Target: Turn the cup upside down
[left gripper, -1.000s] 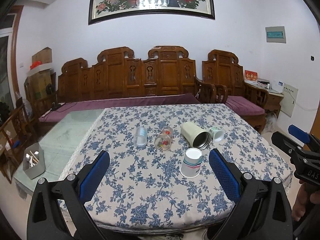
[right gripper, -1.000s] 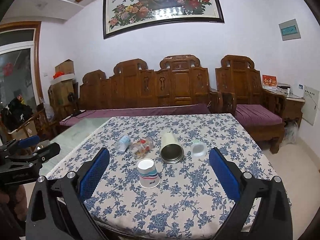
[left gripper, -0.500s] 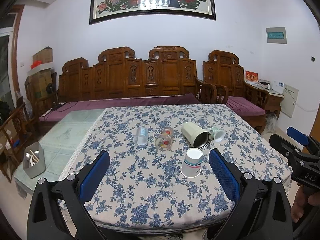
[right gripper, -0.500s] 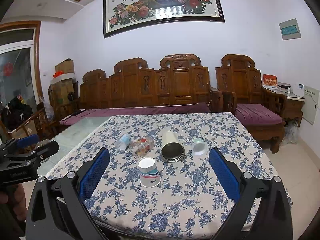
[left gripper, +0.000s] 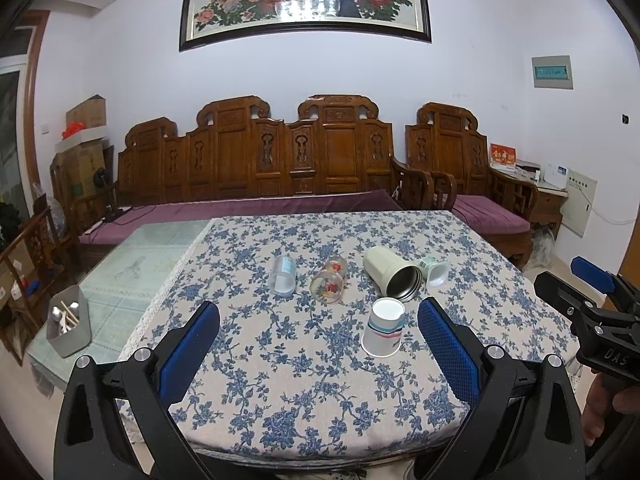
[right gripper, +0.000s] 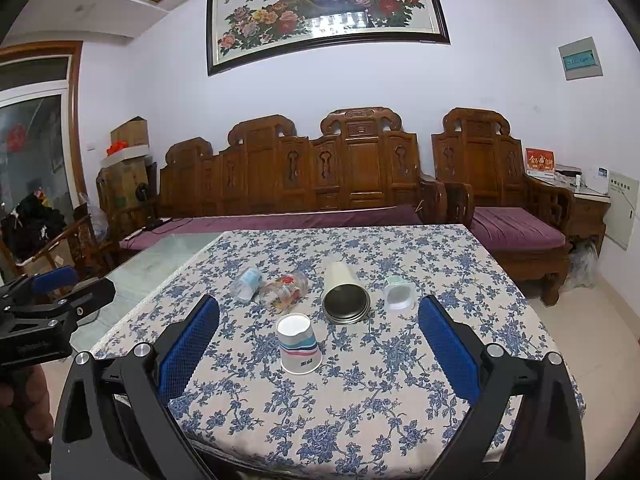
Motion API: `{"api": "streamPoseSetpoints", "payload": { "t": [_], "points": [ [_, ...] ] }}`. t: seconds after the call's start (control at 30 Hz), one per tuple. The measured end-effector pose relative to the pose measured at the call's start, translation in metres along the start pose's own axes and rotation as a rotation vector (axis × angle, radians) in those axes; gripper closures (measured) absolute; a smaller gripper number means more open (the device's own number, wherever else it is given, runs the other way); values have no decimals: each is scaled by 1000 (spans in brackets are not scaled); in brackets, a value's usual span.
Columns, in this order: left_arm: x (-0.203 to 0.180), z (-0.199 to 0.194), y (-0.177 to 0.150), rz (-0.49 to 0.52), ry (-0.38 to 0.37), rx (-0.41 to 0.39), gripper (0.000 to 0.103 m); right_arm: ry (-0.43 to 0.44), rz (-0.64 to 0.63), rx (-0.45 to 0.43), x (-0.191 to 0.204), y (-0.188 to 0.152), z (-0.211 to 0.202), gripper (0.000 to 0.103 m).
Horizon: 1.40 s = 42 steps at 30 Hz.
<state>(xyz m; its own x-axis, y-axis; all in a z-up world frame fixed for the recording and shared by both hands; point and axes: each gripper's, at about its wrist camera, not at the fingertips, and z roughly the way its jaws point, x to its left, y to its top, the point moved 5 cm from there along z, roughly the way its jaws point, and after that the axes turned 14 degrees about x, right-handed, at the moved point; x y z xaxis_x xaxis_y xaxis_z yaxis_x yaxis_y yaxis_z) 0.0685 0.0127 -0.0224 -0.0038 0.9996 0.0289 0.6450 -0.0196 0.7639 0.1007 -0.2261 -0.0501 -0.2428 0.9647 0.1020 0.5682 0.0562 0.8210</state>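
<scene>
A white paper cup with blue and red stripes stands upside down on the floral tablecloth; it also shows in the right wrist view. Behind it several cups lie on their sides: a cream steel tumbler, a flowered glass, a clear plastic cup and a small green-white cup. My left gripper is open and empty, held back near the table's front edge. My right gripper is open and empty, also held back from the cups.
A carved wooden sofa with purple cushions stands behind the table. A grey bin with utensils sits on the glass tabletop at the left. The other gripper shows at each view's edge.
Both views have drifted only slightly. The cups have not moved and both grippers stay open.
</scene>
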Motion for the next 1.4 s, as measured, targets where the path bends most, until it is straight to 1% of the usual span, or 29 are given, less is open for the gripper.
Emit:
{"api": "streamPoseSetpoints", "payload": {
  "t": [1.4],
  "points": [
    [-1, -11, 5, -5, -4, -12, 8, 4, 4, -8, 3, -3, 3, 3]
  ]
}}
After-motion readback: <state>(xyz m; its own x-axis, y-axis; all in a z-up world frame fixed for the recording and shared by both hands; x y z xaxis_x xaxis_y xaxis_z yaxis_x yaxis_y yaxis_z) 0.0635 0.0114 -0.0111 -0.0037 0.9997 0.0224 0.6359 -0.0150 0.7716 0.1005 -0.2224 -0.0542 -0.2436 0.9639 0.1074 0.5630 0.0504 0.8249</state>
